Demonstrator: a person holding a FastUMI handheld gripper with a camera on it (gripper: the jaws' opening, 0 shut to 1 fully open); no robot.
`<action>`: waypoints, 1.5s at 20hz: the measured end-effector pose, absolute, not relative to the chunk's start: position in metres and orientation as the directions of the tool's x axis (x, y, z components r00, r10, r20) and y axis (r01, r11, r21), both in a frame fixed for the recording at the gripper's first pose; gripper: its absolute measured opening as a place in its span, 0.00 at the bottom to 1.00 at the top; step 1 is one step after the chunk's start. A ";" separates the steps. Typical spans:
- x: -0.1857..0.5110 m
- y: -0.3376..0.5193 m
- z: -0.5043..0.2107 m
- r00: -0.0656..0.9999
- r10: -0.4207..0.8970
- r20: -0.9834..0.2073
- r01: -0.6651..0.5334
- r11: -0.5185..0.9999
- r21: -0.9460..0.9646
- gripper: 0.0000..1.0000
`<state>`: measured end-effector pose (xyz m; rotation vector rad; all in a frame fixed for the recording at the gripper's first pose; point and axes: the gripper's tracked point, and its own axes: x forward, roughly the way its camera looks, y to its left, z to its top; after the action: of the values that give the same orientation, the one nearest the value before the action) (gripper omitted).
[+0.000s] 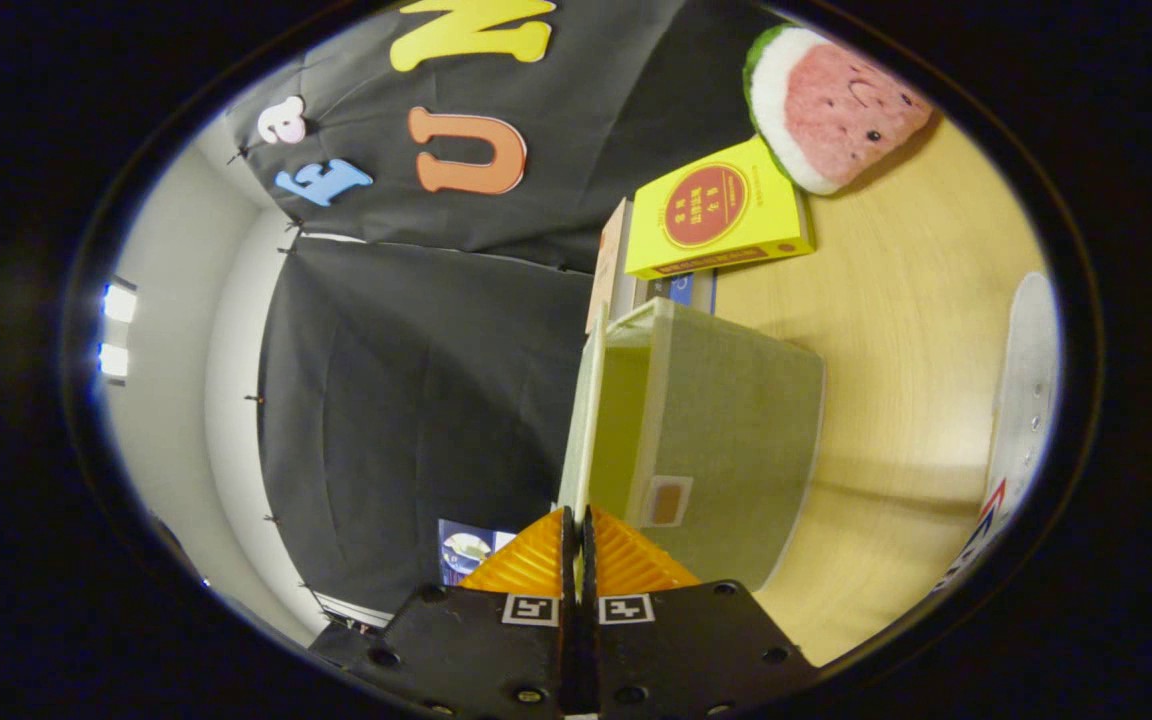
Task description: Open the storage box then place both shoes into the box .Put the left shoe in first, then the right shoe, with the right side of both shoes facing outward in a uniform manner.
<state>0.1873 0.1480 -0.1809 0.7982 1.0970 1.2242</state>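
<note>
- The gripper (577, 520) is rolled onto its side, fingers pressed together on the thin edge of the box's lid (584, 420); the pinch looks like the grip for swinging the lid open.
- At 12 o'clock from the fingertips, the lid stands edge-on, hinged up off the storage box (726, 440), whose pale green interior shows in the gap just beside it.
- The box sits on the wooden table (896, 300); a small label patch (667, 500) marks its side at 1 o'clock from the fingers.
- Beyond the box, at 1 o'clock, a yellow book (716, 215) leans on a short stack of books, with a watermelon plush toy (831, 105) farther out.
- At 3 o'clock, well apart from the box, a white shoe (1021, 400) is cut off; which foot it fits cannot be told.
- How much of the lid the fingers hold is hidden, and the box's floor cannot be made out.
</note>
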 end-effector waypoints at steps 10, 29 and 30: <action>0.149 0.220 -0.076 0.026 0.954 -0.297 -0.438 0.278 0.855 0.00; 0.103 0.480 -0.049 0.062 0.833 -0.550 -0.597 0.472 0.648 0.42; 0.096 0.488 -0.052 0.055 0.830 -0.555 -0.601 0.471 0.646 0.54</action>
<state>0.0963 0.4878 -0.0519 0.2687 1.0447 1.1064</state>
